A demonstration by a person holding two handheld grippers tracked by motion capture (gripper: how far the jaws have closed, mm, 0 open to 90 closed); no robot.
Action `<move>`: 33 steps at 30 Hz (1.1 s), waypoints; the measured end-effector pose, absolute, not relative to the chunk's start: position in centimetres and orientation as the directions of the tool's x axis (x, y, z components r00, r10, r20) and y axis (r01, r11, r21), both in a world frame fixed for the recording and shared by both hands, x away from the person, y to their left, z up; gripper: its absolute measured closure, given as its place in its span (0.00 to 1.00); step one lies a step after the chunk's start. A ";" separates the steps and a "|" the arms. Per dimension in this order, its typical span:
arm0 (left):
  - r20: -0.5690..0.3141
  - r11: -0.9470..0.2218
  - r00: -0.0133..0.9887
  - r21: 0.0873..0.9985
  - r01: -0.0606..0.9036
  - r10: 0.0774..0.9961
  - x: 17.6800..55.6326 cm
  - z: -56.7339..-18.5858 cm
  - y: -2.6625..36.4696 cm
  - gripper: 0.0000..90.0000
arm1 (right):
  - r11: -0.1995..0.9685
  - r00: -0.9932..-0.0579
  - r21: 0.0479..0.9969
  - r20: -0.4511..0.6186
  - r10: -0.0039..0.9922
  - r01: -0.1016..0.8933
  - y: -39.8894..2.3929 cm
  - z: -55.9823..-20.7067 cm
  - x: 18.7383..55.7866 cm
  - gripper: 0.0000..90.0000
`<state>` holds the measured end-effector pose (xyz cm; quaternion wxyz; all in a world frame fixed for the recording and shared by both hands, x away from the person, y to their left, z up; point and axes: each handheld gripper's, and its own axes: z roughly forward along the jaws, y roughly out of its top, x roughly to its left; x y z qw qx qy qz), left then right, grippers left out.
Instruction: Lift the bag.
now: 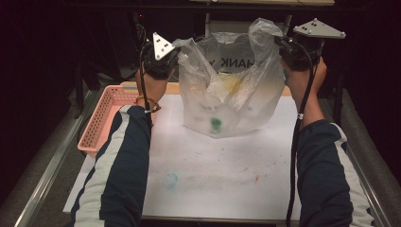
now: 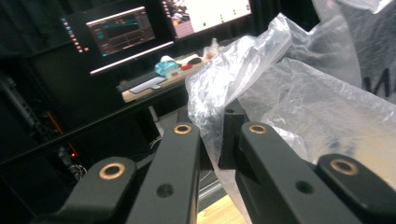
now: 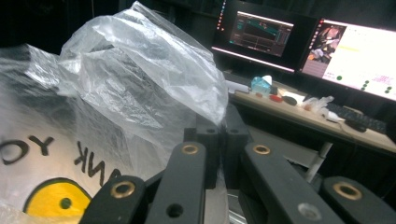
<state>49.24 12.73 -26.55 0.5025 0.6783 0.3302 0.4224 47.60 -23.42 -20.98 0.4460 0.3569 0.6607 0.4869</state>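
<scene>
We pinch one handle of the plastic bag (image 1: 227, 90) in the left gripper (image 2: 219, 135) and the other in the right gripper (image 3: 219, 140), both jaw pairs pressed tight on the film, holding it upright on the white table (image 1: 222, 175) so its mouth stays spread. Its print reads partly "THANK YOU" above a yellow face. A pink basket (image 1: 101, 118) sits alongside.

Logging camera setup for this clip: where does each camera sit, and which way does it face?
High view: above the person's side, facing forward and down on the table; both forearms, left hand-held gripper and right hand-held gripper hold up a bag.
Left gripper view: on the left hand-held gripper, looking along its jaws, shut on the bag, toward monitors.
Right gripper view: likewise.
Shared: bag; both gripper views, monitors.
</scene>
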 end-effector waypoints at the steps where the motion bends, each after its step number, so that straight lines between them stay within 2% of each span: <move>1: 0.246 -0.284 0.417 0.958 0.030 0.875 49.3 -26.6 12.8 0.96 | 0.278 -0.339 0.960 -0.250 0.907 0.038 -23.4 -21.0 47.7 1.00; 5: 0.239 -0.290 0.429 0.956 0.055 0.871 49.7 -27.3 12.5 0.89 | 0.268 -0.336 0.962 -0.233 0.913 0.061 -23.7 -21.5 48.1 1.00; 8: 0.260 -0.315 0.447 0.947 0.054 0.856 49.7 -27.9 12.1 0.88 | 0.277 -0.339 0.957 -0.235 0.911 0.081 -23.8 -22.3 48.5 1.00; 16: 0.246 -0.316 0.476 0.946 0.071 0.845 49.4 -28.8 11.6 0.68 | 0.281 -0.338 0.953 -0.228 0.913 0.114 -24.2 -24.1 48.8 0.93; 20: 0.240 -0.305 0.456 0.949 0.074 0.857 48.9 -29.0 11.5 0.49 | 0.267 -0.338 0.958 -0.218 0.915 0.104 -24.4 -24.3 48.3 0.82; 21: 0.240 -0.304 0.449 0.950 0.076 0.861 48.8 -29.0 11.6 0.44 | 0.255 -0.334 0.962 -0.209 0.919 0.100 -24.4 -24.4 48.1 0.72; 22: 0.235 -0.301 0.453 0.950 0.079 0.860 48.8 -29.0 11.6 0.44 | 0.255 -0.334 0.962 -0.209 0.919 0.100 -24.4 -24.4 48.1 0.72; 24: 0.232 -0.301 0.444 0.949 0.091 0.866 48.7 -29.1 11.7 0.43 | 0.258 -0.334 0.961 -0.212 0.918 0.101 -24.4 -24.7 48.0 0.64; 25: 0.221 -0.292 0.439 0.951 0.102 0.871 48.6 -29.1 11.7 0.38 | 0.254 -0.331 0.962 -0.208 0.921 0.103 -24.4 -24.8 48.0 0.60; 33: 0.244 -0.314 0.466 0.946 0.078 0.851 47.7 -29.6 11.6 0.37 | 0.246 -0.333 0.968 -0.219 0.917 0.040 -24.7 -24.3 46.4 0.47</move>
